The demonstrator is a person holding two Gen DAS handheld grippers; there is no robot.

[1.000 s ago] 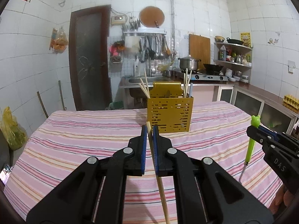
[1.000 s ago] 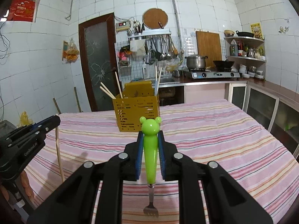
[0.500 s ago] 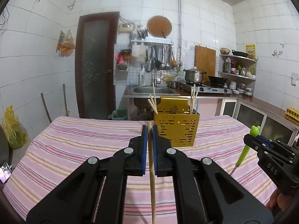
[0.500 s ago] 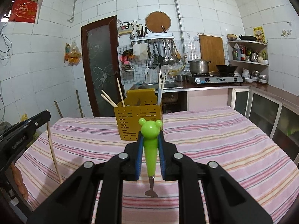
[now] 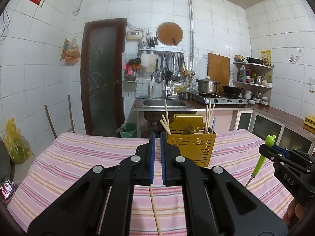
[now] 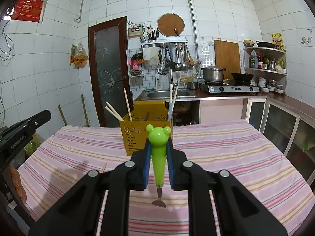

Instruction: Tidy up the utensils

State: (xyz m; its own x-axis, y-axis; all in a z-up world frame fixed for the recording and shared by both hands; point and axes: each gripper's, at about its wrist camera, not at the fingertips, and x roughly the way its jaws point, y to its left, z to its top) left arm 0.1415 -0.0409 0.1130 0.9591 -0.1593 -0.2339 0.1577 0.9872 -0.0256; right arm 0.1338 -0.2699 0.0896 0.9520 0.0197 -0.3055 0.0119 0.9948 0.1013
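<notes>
My left gripper (image 5: 157, 137) is shut on a wooden chopstick (image 5: 155, 210), which hangs down below the blue pads over the striped tablecloth (image 5: 78, 157). My right gripper (image 6: 158, 144) is shut on the handle of a green bear-headed fork (image 6: 158, 157), tines down. A yellow perforated utensil holder (image 5: 191, 149) stands just beyond both grippers, with several chopsticks in it. In the right wrist view the holder (image 6: 133, 135) is partly hidden behind the fork's head. In the left wrist view the right gripper (image 5: 264, 151) and the fork (image 5: 260, 162) are at the right edge.
The left gripper (image 6: 46, 116) enters the right wrist view from the left, the chopstick's lower tip (image 6: 104, 167) below it. Beyond the table (image 6: 226, 143) are a door (image 5: 102, 74), a sink counter (image 5: 165, 104) and a stove with a pot (image 5: 208, 84). Cabinets run along the right.
Both grippers have risen, so the holder sits lower in each view. The chopstick's upper end no longer shows between the left pads. The fork's tines hang closer under the right gripper.
</notes>
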